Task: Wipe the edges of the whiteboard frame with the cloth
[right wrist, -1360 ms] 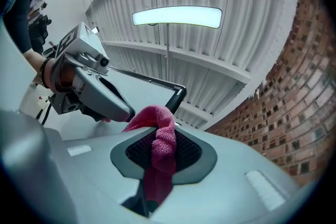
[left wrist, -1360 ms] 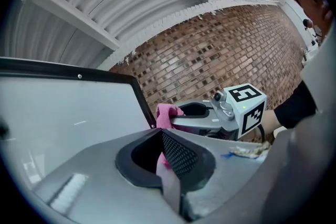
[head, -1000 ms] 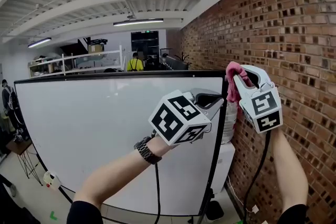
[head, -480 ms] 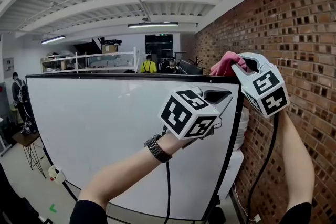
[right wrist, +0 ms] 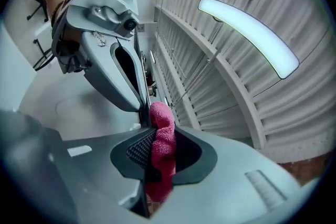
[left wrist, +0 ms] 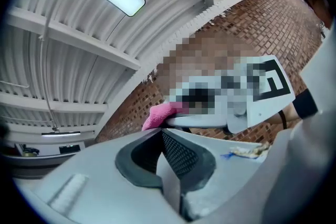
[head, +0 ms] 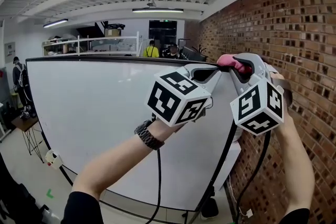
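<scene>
Two grippers meet at the upper right corner of the black whiteboard frame [head: 105,59], close to the brick wall [head: 294,34]; the right gripper [head: 237,66] has its jaws clamped on the pink cloth [head: 231,62], which sits at the frame's top edge by that corner. The left gripper [head: 206,74] is just beside it; jaws pressed together, nothing between them.

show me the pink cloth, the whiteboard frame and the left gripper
pink cloth [right wrist: 161,147]: right gripper view, the fold clamped between the jaws
whiteboard frame [head: 94,57]: head view, its black top edge
left gripper [left wrist: 161,131]: left gripper view, where its closed tips meet
</scene>
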